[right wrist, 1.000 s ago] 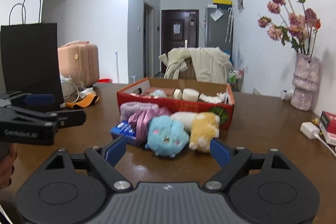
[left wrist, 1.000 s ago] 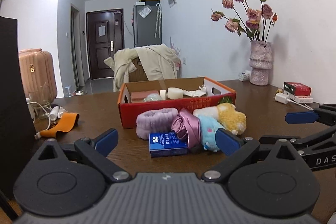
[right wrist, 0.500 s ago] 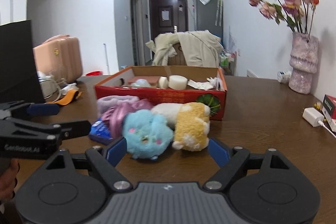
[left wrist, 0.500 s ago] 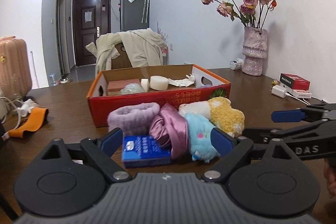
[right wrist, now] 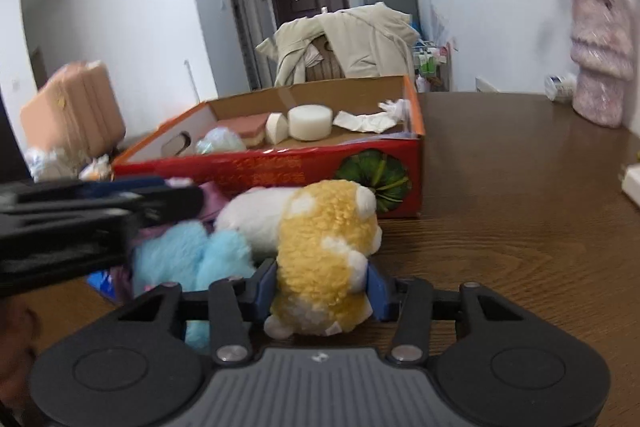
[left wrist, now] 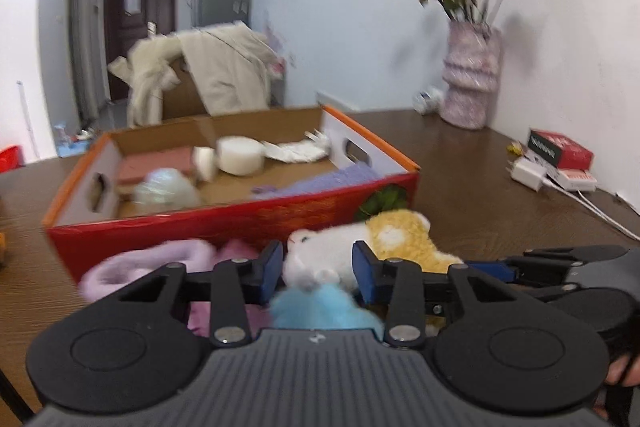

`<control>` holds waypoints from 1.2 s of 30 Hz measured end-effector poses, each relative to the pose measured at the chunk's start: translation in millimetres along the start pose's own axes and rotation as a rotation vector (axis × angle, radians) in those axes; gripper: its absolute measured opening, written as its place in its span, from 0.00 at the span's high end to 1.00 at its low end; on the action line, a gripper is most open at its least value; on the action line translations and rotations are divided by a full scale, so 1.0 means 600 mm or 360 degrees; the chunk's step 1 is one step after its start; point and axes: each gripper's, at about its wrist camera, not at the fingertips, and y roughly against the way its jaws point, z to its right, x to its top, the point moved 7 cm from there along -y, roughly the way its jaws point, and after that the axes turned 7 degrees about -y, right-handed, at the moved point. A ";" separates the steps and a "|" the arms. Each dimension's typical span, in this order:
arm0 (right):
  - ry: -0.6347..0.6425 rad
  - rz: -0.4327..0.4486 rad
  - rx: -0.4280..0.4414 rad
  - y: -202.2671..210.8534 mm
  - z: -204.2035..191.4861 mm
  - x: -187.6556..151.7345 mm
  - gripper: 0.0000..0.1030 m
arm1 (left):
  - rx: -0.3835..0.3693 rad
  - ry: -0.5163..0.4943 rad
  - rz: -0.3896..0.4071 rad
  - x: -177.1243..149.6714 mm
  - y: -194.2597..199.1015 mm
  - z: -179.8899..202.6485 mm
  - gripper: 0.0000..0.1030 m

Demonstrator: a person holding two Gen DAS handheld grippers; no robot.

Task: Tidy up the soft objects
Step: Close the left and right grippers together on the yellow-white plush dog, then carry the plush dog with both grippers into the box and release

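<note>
Soft toys mostly unsorted: red box (left wrist: 224,227) holds sponges, a cloth and a purple towel; the pile sits on the table (right wrist: 520,227) against its front wall. Yellow-white plush (right wrist: 324,259) sits between the right gripper (right wrist: 322,287) pads, jaws just closing, apparently pinching it. Left gripper (left wrist: 318,267), also closing, frames the plush's white end above the blue plush (left wrist: 320,307); contact unclear.

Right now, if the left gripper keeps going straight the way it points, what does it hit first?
Probably the white-and-yellow plush toy, already between the left gripper pads, which have just been closing. The red cardboard box stands behind it. Blur hides contact.
</note>
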 end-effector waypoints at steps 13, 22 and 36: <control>-0.0111 0.0015 0.0066 0.030 0.077 -0.003 0.56 | -0.0242 0.0135 -0.0175 -0.016 -0.076 0.025 0.50; -0.0095 0.0056 0.0103 0.058 0.071 0.001 0.60 | -0.0326 0.0215 -0.0018 0.003 -0.030 0.025 0.55; 0.0025 0.0232 0.0178 0.137 0.004 0.062 0.60 | -0.0258 0.0252 0.0194 0.085 0.036 -0.033 0.55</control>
